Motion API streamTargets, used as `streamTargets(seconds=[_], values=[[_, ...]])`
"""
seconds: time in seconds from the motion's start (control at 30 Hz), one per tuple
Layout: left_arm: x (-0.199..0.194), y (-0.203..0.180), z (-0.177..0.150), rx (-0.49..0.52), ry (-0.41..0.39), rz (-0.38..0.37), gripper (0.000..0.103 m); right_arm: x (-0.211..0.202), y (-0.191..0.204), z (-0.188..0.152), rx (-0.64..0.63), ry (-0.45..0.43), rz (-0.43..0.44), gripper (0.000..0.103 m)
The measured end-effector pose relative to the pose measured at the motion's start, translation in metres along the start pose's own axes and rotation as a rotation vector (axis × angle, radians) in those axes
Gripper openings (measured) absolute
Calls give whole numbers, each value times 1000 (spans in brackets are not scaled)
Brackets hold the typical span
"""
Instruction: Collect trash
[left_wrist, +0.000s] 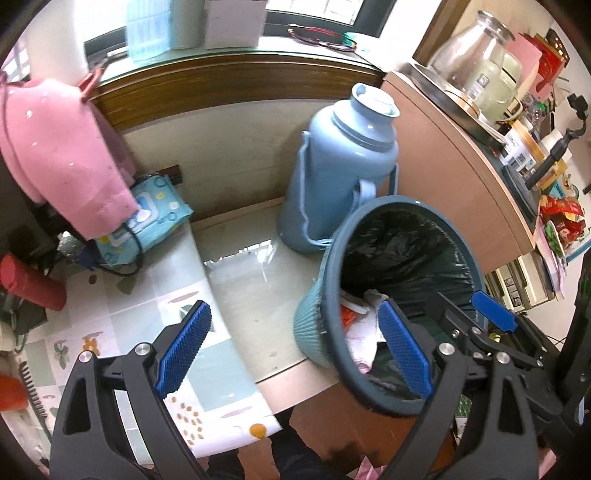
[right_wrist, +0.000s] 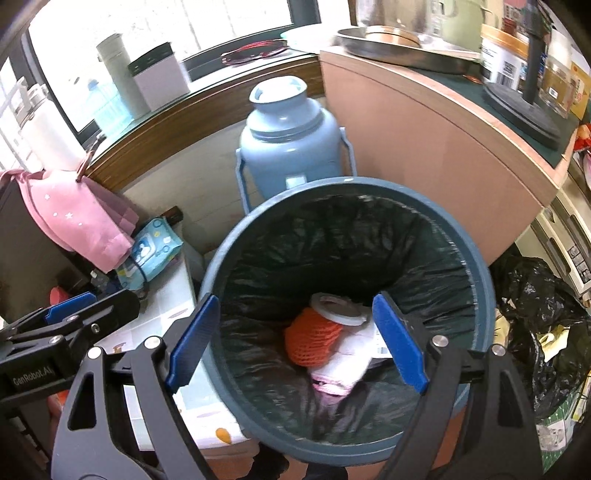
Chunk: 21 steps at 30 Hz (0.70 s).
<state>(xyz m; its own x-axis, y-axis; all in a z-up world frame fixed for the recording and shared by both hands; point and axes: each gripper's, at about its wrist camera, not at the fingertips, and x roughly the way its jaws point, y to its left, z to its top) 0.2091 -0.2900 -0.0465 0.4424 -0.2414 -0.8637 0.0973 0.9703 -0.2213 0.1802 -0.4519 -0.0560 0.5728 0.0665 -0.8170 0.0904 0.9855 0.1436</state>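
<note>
A blue bin (right_wrist: 476, 295) with a black liner stands on the floor beside the table; it also shows in the left wrist view (left_wrist: 332, 266). Inside lie an orange net (right_wrist: 314, 338), a white lid (right_wrist: 338, 308) and white and pink paper (right_wrist: 341, 365). My right gripper (right_wrist: 297, 341) is open and empty, right over the bin's mouth. My left gripper (left_wrist: 295, 349) is open and empty, over the table edge and the bin's left rim. The right gripper's blue pad (left_wrist: 493, 310) shows in the left wrist view.
A blue thermos jug (left_wrist: 332, 162) stands behind the bin. A wipes pack (left_wrist: 147, 218) and a pink cloth (left_wrist: 62, 147) are at the table's back left. A wooden cabinet (right_wrist: 443, 147) stands right, with a black trash bag (right_wrist: 539, 314) below.
</note>
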Motion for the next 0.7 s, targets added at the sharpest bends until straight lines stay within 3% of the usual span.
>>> streamTargets(seconds=[0.7], values=[[-37,124,-29,-132,-12,47,89,16,121,-33,-121,48,51,84]])
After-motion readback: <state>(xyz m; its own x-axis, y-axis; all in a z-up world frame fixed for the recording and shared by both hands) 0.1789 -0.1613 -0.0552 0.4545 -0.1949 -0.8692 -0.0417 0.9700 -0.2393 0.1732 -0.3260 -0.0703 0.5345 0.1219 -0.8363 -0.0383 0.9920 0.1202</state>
